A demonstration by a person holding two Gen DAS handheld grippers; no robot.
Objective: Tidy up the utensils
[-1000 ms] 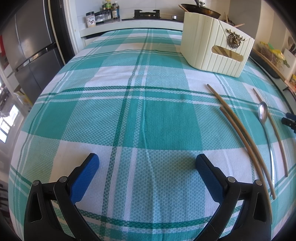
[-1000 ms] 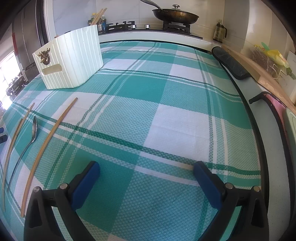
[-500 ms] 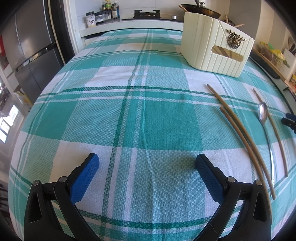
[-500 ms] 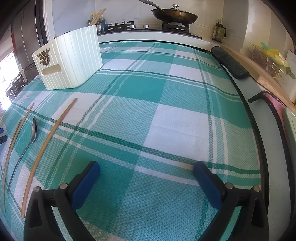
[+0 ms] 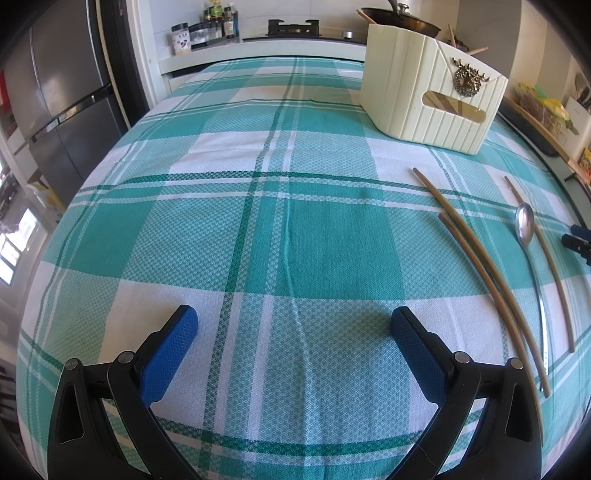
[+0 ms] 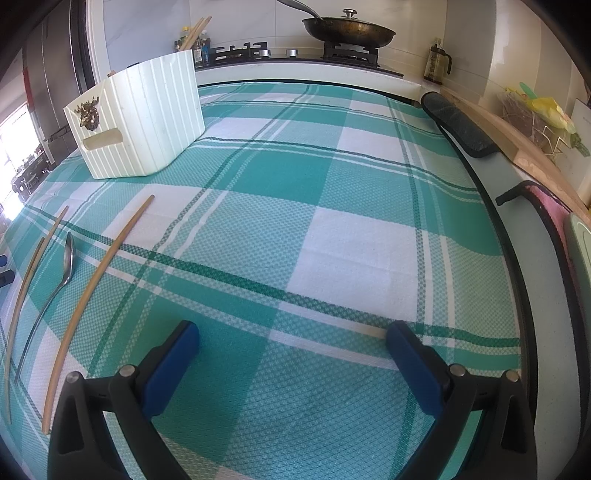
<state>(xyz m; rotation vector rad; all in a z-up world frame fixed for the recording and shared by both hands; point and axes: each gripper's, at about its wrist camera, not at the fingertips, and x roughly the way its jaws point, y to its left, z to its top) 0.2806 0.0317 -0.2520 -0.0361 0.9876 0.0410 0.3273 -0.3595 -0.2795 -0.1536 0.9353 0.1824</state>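
Note:
A cream ribbed utensil box [image 5: 428, 92] with a brass stag emblem stands at the far right of the teal checked cloth; it also shows at the far left in the right wrist view [image 6: 140, 118], with chopsticks sticking out of it. Three brown chopsticks [image 5: 480, 258] and a metal spoon [image 5: 526, 236] lie on the cloth right of my left gripper [image 5: 293, 326], which is open and empty. In the right wrist view the chopsticks [image 6: 96, 280] and the spoon [image 6: 64, 266] lie left of my open, empty right gripper [image 6: 291, 341].
A fridge [image 5: 55, 103] stands at the left. A stove with a lidded pan [image 6: 347, 29] and spice jars [image 5: 207, 27] is behind the table. A dark mat [image 6: 458, 129] and a wooden shelf [image 6: 535, 155] run along the right edge.

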